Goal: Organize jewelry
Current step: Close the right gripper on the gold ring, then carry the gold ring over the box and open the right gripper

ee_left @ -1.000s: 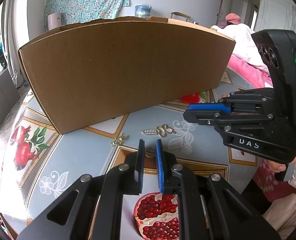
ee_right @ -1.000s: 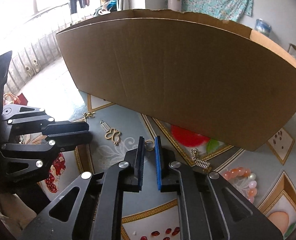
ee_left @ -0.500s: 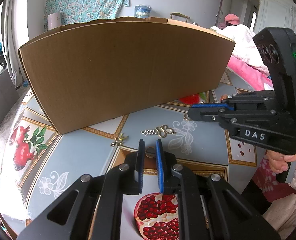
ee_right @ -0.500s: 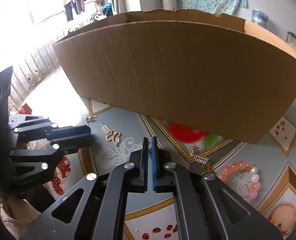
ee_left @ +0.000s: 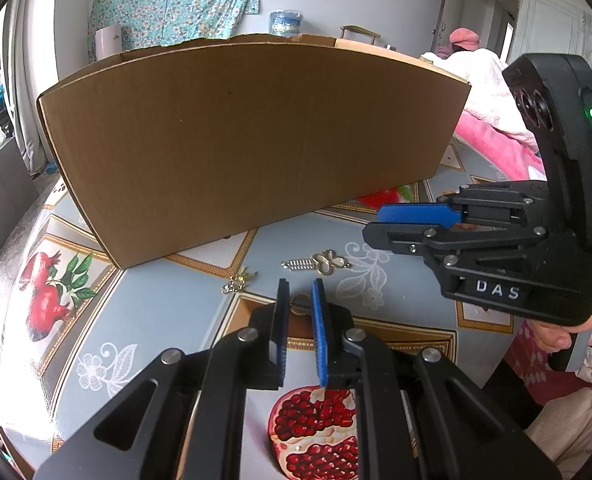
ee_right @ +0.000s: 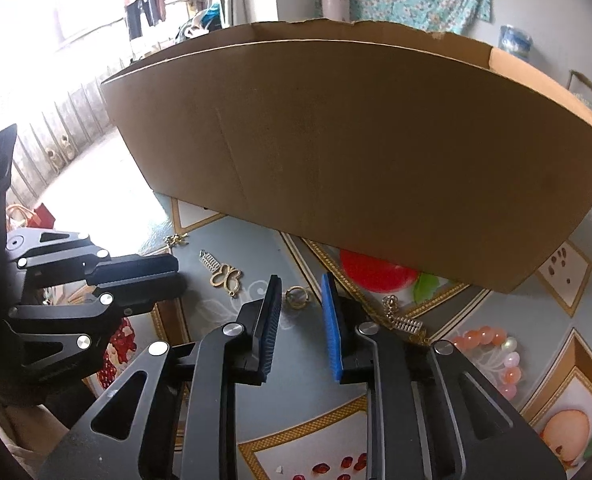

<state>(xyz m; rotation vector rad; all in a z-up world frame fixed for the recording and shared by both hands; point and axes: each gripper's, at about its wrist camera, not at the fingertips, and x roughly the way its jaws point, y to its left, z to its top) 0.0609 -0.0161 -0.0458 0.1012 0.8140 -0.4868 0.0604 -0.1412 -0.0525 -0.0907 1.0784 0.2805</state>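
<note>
A gold ring (ee_right: 296, 297) lies on the patterned tablecloth just beyond the tips of my right gripper (ee_right: 299, 283), which is open and empty. A gold butterfly pendant with a spring-like chain (ee_right: 224, 274) lies to its left; it also shows in the left wrist view (ee_left: 321, 262). A small gold charm (ee_left: 236, 282) lies left of it. My left gripper (ee_left: 300, 286) is slightly open and empty, with a round gold piece (ee_left: 301, 305) between its tips. A peach bead bracelet (ee_right: 496, 354) and a gold chain (ee_right: 402, 318) lie right of the right gripper. The right gripper (ee_left: 416, 220) shows side-on in the left view.
A large open cardboard box (ee_left: 248, 136) stands on the table behind the jewelry; its inside is hidden. The tablecloth (ee_left: 168, 320) has fruit prints. A person in pink sits far right (ee_left: 480, 80). The table edge runs along the left.
My right gripper closed its jaws half a second ago and has now opened wide, with the ring just ahead of its tips. The left gripper has not moved.
</note>
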